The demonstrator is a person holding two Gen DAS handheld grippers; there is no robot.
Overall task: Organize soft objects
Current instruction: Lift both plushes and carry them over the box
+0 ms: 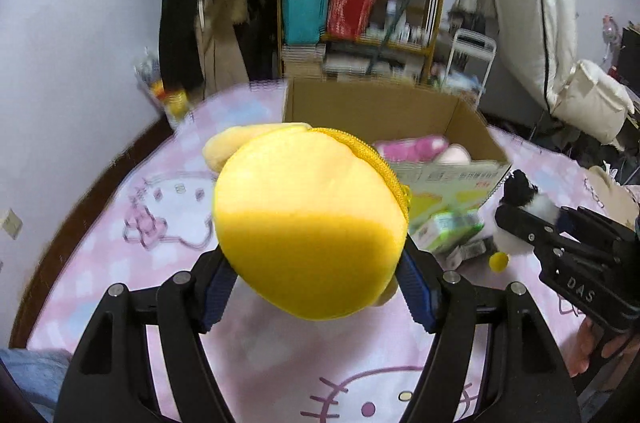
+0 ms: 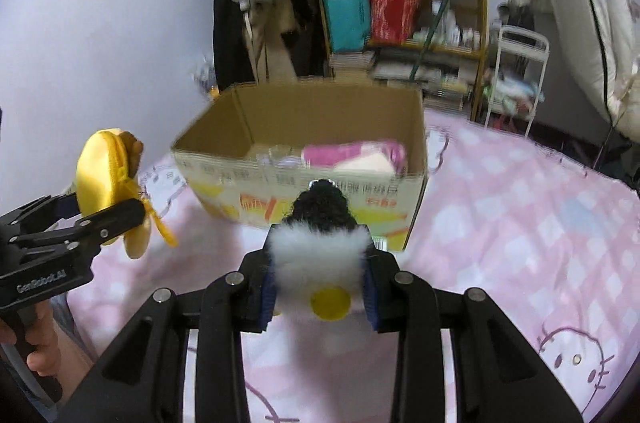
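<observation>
Closest to the left wrist camera, the left gripper [image 1: 316, 287] has its blue-padded fingers [image 1: 216, 287] closed against the lower sides of a round yellow plush pouch [image 1: 308, 219], which is held up off the bed with its zipper edge running along the upper right. From the right wrist view the same pouch [image 2: 102, 175] appears edge-on, a flat disc standing nearly upright with a yellow tassel hanging below.

The right gripper [image 2: 320, 283] has its fingers [image 2: 268, 291] shut on a small black-and-white fluffy toy [image 2: 320, 235]; the white fur is squeezed between the pads, the black top points forward, and a yellow disc shows underneath. It too is lifted clear of the pink Hello Kitty bedspread [image 2: 520, 223].

Beyond both grippers sits the open cardboard box [image 2: 304, 127] on the bed, with a pink and cream soft item [image 2: 356, 155] already lying inside. The relation that matters: the box lies straight ahead of the right gripper, its near wall just past the fluffy toy, while from the left gripper it lies ahead and to the right, partly hidden behind the pouch. The right hand therefore looks the nearer and better lined up to drop its load first. The pouch, being wide and flat, probably wants carrying over the rim before release.

Farther back stands a cluttered shelf [image 2: 404, 7] against the wall.
</observation>
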